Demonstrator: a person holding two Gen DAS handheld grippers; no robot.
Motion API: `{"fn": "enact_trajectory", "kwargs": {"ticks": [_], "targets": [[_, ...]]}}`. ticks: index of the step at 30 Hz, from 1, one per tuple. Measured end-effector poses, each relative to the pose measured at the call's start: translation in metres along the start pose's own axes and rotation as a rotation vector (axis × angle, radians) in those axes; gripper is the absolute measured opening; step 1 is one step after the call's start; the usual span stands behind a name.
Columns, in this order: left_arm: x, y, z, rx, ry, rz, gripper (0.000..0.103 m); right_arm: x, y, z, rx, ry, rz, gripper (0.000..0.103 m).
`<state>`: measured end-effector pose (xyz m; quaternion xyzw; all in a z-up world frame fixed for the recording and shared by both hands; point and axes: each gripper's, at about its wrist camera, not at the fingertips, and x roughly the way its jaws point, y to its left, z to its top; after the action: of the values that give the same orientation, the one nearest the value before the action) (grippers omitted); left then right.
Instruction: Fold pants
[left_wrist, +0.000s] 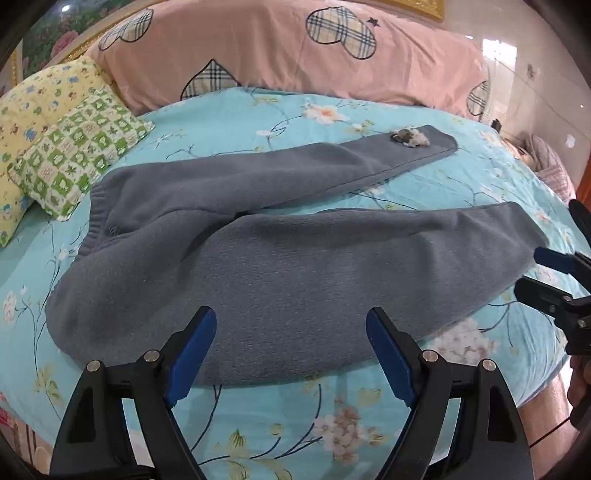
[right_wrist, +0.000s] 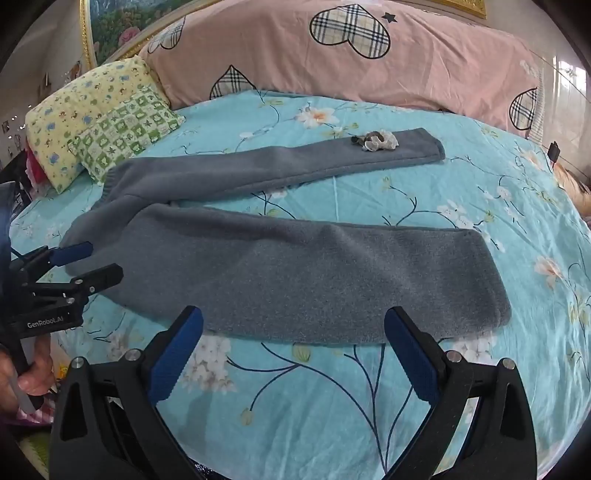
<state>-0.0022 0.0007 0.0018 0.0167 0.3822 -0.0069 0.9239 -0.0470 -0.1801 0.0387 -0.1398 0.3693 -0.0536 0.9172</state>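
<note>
- The pants (left_wrist: 295, 273) lie flat on the bed (left_wrist: 258, 435), waistband near the pillows (left_wrist: 74, 155), legs spread apart (near leg wider in view).
- A crumpled scrap (right_wrist: 376, 140) sits on the far leg by its cuff.
- Left gripper (left_wrist: 291, 354): fingers apart, holding nothing, above the near leg's edge.
- Right gripper (right_wrist: 293, 354): fingers apart too, holding nothing, near that leg's cuff end.

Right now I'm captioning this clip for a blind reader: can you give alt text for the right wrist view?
Grey fleece pants lie spread flat on a turquoise floral bedsheet, legs apart, a small crumpled wad on the far leg. The open right gripper hovers at the near leg's edge; the left gripper is by the waist, pillows behind.
</note>
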Motion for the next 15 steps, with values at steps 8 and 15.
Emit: {"fn": "enact_trajectory", "kwargs": {"ticks": [8, 15], "targets": [[0.011, 0.01, -0.006, -0.031, 0.067, -0.026, 0.084, -0.001, 0.0, -0.009, 0.108, -0.017, 0.07, 0.099], [0.011, -0.002, 0.0, 0.002, 0.075, -0.009, 0.084, -0.002, -0.001, -0.007, 0.116, -0.002, 0.082, 0.099]]}}
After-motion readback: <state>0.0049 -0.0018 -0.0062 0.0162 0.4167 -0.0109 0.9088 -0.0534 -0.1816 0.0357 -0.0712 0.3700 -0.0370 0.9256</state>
